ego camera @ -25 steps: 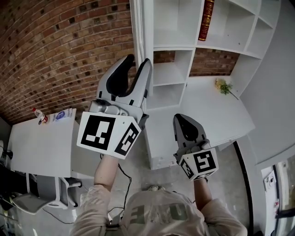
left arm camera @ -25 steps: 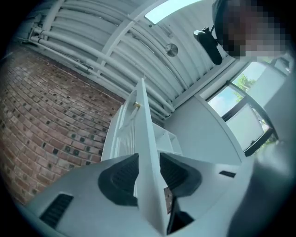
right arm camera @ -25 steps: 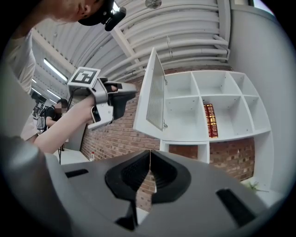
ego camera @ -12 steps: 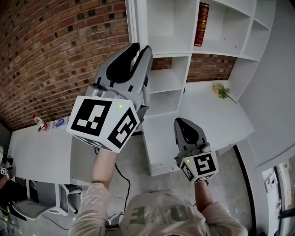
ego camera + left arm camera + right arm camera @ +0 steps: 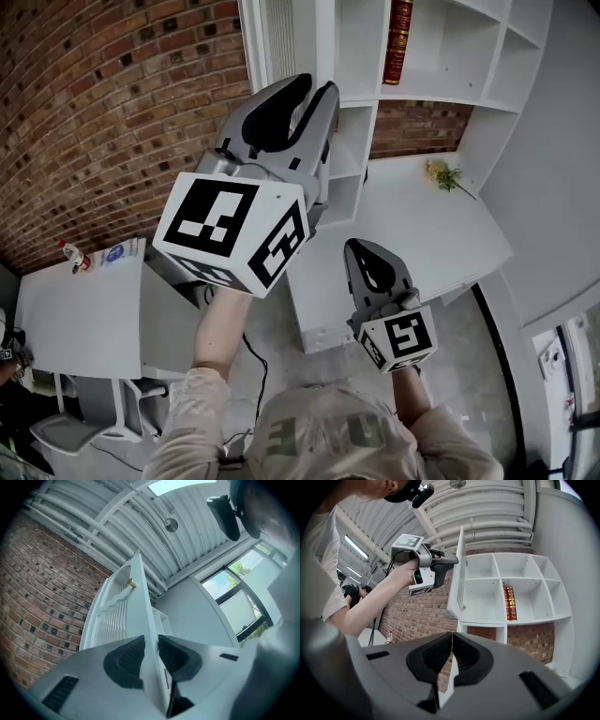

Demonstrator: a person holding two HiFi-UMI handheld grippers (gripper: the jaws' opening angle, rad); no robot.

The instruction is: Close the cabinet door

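The left tool (image 5: 150, 654) is clamped on the edge of the open cabinet door (image 5: 117, 616). The panel stands edge-on between its jaws and runs up and away from it. The open shelves (image 5: 427, 56) lie to the door's right, so I judge the swing must go rightward. The right tool (image 5: 451, 654), jaws together on nothing, hangs lower, well apart from the door.

Grey two-jaw grippers w/ black-and-white marker cubes: 2, i.e. left gripper (image 5: 151, 644) & right gripper (image 5: 452, 639). White louvred cabinet door (image 5: 117, 616): 1, w/ 1 small brass knob (image 5: 131, 582). White open shelving unit (image 5: 525, 592): 1. Dark-red books w/ gold print (image 5: 507, 603): 2. Small red-capped bottle (image 5: 73, 255): 1. Yellow-green plant sprig (image 5: 444, 174): 1. Red-brick wall (image 5: 103, 112): 1.
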